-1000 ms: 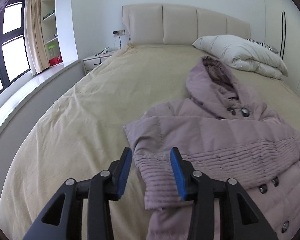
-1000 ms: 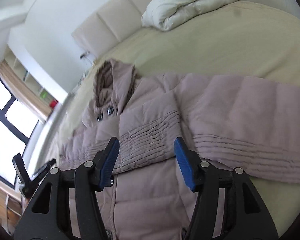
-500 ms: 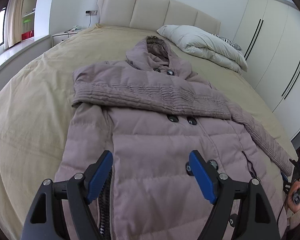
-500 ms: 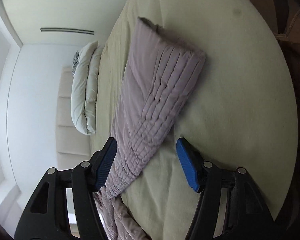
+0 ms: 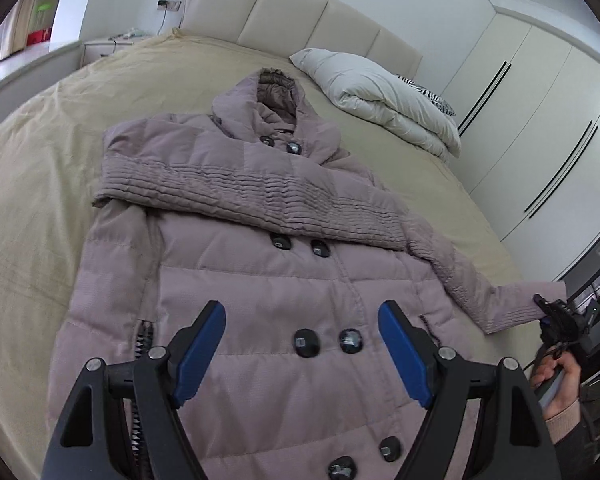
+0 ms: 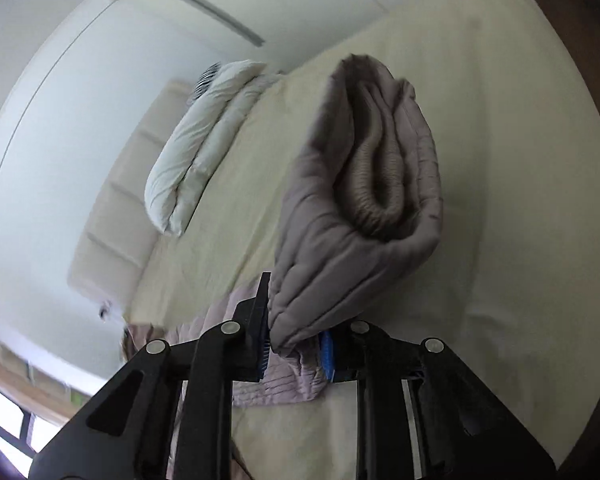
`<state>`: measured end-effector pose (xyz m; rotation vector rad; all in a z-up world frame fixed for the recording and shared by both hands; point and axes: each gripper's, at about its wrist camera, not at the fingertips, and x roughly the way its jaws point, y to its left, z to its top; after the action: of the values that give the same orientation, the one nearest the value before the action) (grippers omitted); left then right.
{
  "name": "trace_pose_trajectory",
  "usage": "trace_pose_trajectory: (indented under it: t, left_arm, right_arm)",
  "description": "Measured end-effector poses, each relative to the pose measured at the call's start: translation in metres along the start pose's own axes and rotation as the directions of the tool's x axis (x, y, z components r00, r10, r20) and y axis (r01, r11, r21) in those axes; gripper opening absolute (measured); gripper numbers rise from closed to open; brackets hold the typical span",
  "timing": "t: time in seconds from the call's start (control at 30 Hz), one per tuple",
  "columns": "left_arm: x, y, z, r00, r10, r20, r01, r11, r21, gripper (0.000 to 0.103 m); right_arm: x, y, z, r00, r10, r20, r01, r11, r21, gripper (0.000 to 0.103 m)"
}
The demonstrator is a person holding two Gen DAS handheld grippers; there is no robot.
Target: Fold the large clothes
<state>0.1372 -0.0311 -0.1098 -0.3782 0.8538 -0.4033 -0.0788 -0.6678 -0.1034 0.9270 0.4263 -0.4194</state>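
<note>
A mauve padded hooded coat (image 5: pixel 260 280) lies face up and buttoned on the bed (image 5: pixel 40 180). One ribbed sleeve (image 5: pixel 240 192) is folded across its chest. My left gripper (image 5: pixel 302 344) hovers open over the coat's lower front, with nothing between its blue pads. The other sleeve (image 5: pixel 516 300) stretches out to the right, where my right gripper (image 5: pixel 548 308) has its cuff. In the right wrist view the right gripper (image 6: pixel 296 344) has its jaws closing, and the pads pinch the sleeve end (image 6: pixel 360 200), which is bunched and lifted off the bedcover.
A folded white duvet (image 5: pixel 380 92) lies near the padded headboard (image 5: pixel 300 20). White wardrobe doors (image 5: pixel 540 120) line the right wall, and a nightstand (image 5: pixel 108 46) stands at the far left. A person's hand (image 5: pixel 556 380) holds the right gripper at the bed's right edge.
My left gripper swung from the folded sleeve to the coat's front and its jaws widened. The right jaws went from open beside the outstretched sleeve to pinching its cuff and raising it.
</note>
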Motion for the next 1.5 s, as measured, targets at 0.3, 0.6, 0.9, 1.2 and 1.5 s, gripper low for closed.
trace_pose_trajectory:
  t: [0.3, 0.6, 0.9, 1.2, 1.5]
  left_arm:
    - [0.018, 0.014, 0.004, 0.942, -0.333, -0.030, 0.301, 0.885, -0.356, 0.099]
    - [0.035, 0.006, 0.018, 0.855, -0.516, -0.055, 0.427, 0.760, -0.490, 0.103]
    - [0.047, 0.007, 0.020, 0.823, -0.560, -0.096, 0.445, 0.739, -0.506, 0.094]
    - [0.044, 0.008, 0.081, 0.846, -0.516, -0.135, 0.430, 0.809, -0.402, 0.020]
    - [0.035, 0.105, 0.188, 0.984, -0.171, -0.054, 0.154, 0.960, -0.234, 0.020]
  right_arm:
    - [-0.007, 0.225, -0.177, 0.999, 0.018, -0.051, -0.052, 0.549, -0.834, 0.015]
    - [-0.020, 0.268, -0.316, 0.995, 0.038, -0.093, -0.099, 0.205, -0.974, 0.015]
    - [-0.036, 0.262, -0.353, 0.997, 0.047, -0.063, -0.066, 0.065, -0.996, 0.015]
    - [-0.045, 0.267, -0.359, 0.989, 0.124, -0.082, -0.088, 0.045, -0.995, 0.028]
    - [-0.019, 0.245, -0.266, 0.971, 0.111, -0.213, -0.240, 0.420, -0.875, 0.063]
